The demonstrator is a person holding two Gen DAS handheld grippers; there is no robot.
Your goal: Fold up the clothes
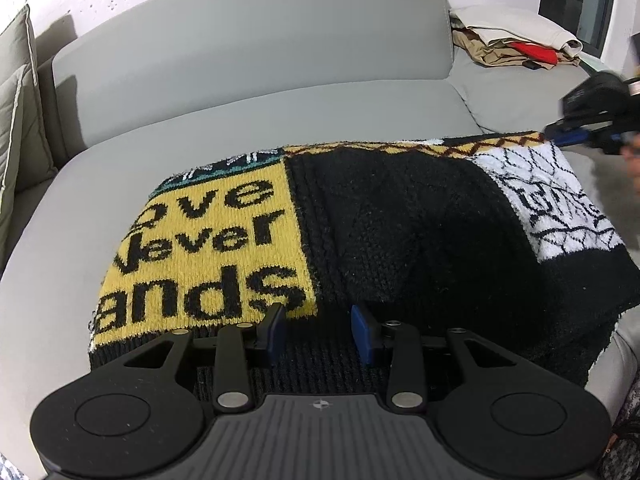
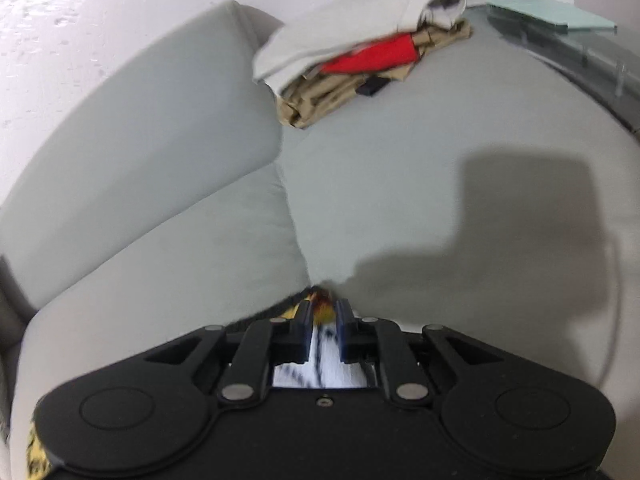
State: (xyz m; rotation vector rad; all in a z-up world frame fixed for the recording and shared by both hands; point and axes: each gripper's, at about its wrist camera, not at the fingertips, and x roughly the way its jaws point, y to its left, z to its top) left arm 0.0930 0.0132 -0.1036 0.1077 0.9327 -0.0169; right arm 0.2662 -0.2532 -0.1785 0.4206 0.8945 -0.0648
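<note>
A knitted sweater (image 1: 400, 216) in black, yellow and white patches, with black lettering on the yellow patch, lies folded on the grey sofa seat (image 1: 180, 128). My left gripper (image 1: 319, 328) is open, its blue-padded fingers just above the sweater's near black hem. My right gripper (image 2: 323, 316) is shut on the sweater's far right edge (image 2: 320, 306), with white patterned fabric showing between its fingers. The right gripper also shows in the left wrist view (image 1: 560, 134) at the sweater's far right corner.
A pile of clothes (image 2: 360, 56), white, tan and red, sits at the sofa's far right end; it also shows in the left wrist view (image 1: 516, 36). A grey backrest (image 1: 248, 44) runs behind the seat. Olive cushions (image 1: 16, 120) stand at the left. A glass table (image 2: 560, 36) lies beyond.
</note>
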